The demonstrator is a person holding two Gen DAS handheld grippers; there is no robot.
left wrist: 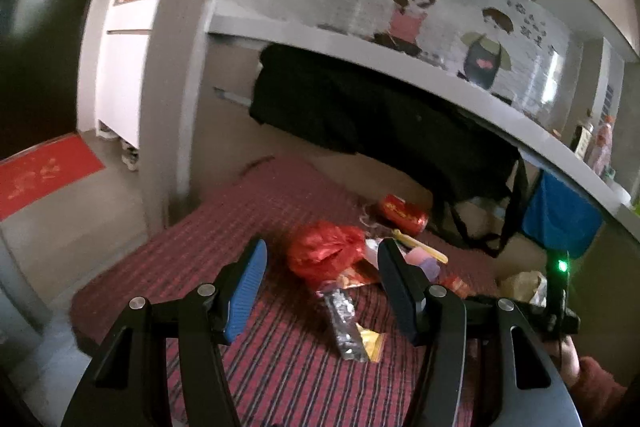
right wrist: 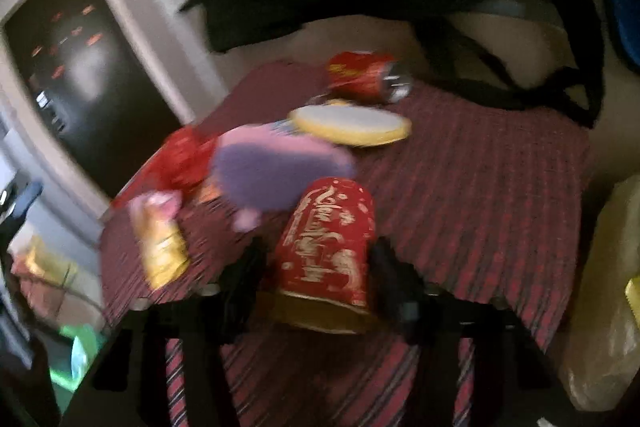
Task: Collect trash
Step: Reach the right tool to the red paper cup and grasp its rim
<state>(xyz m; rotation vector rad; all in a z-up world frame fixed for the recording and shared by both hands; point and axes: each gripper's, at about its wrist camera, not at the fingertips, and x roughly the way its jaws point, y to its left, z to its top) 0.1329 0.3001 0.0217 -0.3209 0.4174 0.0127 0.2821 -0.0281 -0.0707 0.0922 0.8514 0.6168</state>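
While I hover over the table:
Right jaws (right wrist: 320, 267): half-closed beside a red paper cup (right wrist: 326, 243), grip unclear.
Cup axis: pointing away, rim nearest me.
Left jaws (left wrist: 320, 283): released, red plastic bag (left wrist: 324, 253) just ahead.

The striped cloth (left wrist: 280, 367) is dark red with thin darker and paler lines. On it, the crumpled bag (left wrist: 324, 253) is bright red. The flat wrapper (left wrist: 344, 323) near it is silver, with a gold-yellow scrap (left wrist: 372, 341) beside it. The far can (right wrist: 368, 75) is red with gold lettering and a silver end. The paper cup (right wrist: 326, 243) is red with gold script and a tan rim. The round lid (right wrist: 352, 125) is pale with a yellow edge. The soft wrapper (right wrist: 264, 175) is purple and pink. The left hand-held gripper (left wrist: 320, 291) is black with blue ribbed pads (left wrist: 248, 295). The hanging garment (left wrist: 360, 107) is black, and a blue cloth (left wrist: 560, 215) hangs at the right. The floor mat (left wrist: 44, 179) at far left is red.
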